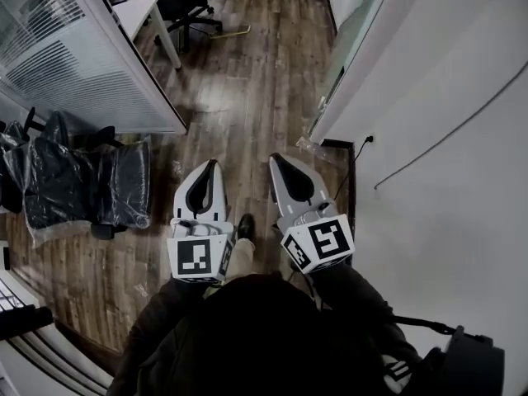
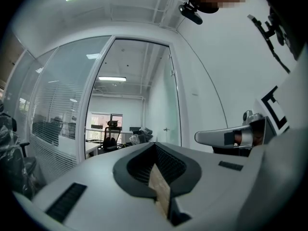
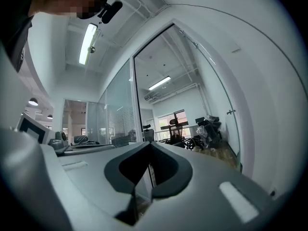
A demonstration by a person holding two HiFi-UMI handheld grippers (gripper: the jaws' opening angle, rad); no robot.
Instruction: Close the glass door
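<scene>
We hold the left gripper (image 1: 211,165) and the right gripper (image 1: 277,158) low and side by side, both pointing forward, each with its jaws pressed together on nothing. Beyond them, past the brown wooden floor (image 1: 247,97), the smooth glass door (image 1: 360,25) stands open beside the white wall (image 1: 445,139) on the right

The glass door (image 1: 356,35) stands ahead on the right, close along the wall (image 1: 445,97). A glass partition (image 1: 74,56) runs along the left, with chairs (image 1: 82,184) in front of it. Farther ahead, a desk (image 1: 144,11) and an office chair (image 1: 188,2) stand on the floor (image 1: 247,89).
</scene>
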